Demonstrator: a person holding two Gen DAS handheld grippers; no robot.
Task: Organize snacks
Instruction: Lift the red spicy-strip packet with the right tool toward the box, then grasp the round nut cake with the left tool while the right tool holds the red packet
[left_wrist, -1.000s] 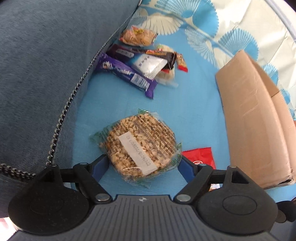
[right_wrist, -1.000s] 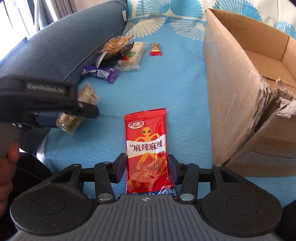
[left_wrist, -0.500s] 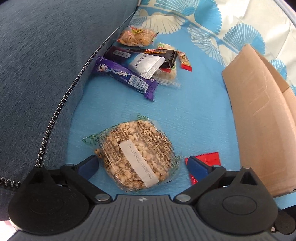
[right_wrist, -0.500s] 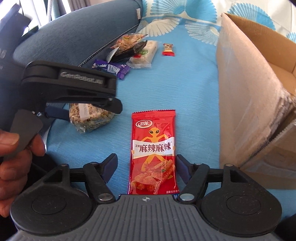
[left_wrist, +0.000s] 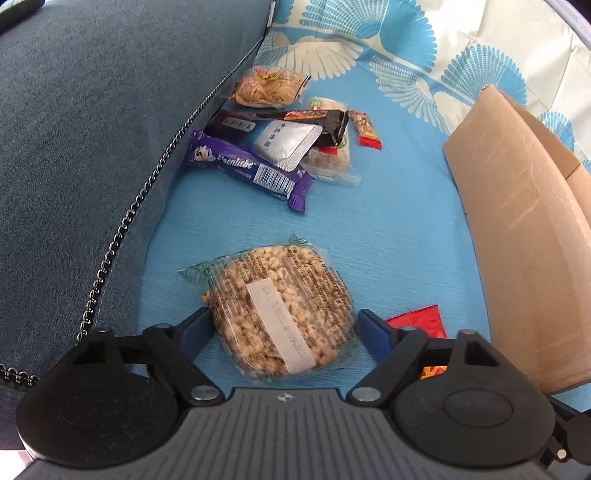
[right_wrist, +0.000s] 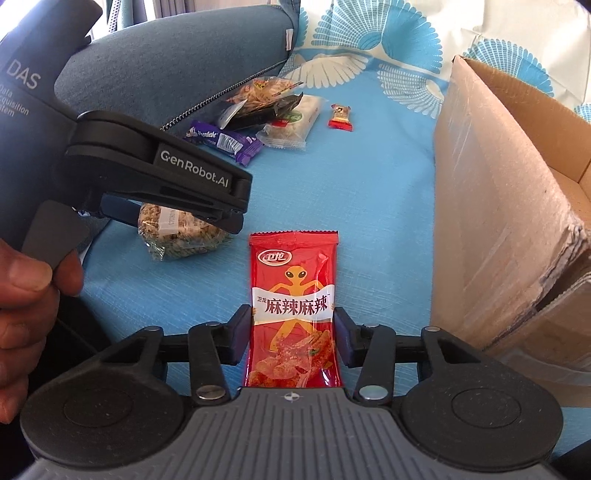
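A round puffed-grain cake (left_wrist: 284, 306) in clear wrap lies on the blue cloth (left_wrist: 388, 229). My left gripper (left_wrist: 282, 321) straddles it, jaws closing, with both blue pads against the wrap's sides. The right wrist view shows the same cake (right_wrist: 184, 232) under the left gripper's black arm (right_wrist: 159, 173). A red spicy-snack packet (right_wrist: 293, 280) lies flat, pointing away from me. My right gripper (right_wrist: 291, 325) is closing on its lower half, pads touching both edges. A corner of that packet (left_wrist: 417, 321) shows in the left wrist view.
An open cardboard box (right_wrist: 491, 206) stands at the right. Farther off lie a purple bar (left_wrist: 251, 170), a black packet, a noodle pack and a small red candy (left_wrist: 367, 129). A dark blue cushion (left_wrist: 92, 147) bounds the left. A hand (right_wrist: 22, 295) grips the left tool.
Half a second ago both pairs of jaws stood wider, clear of the packets; both have come back in against them. The grain cake, held up a second ago, now lies on the cloth.
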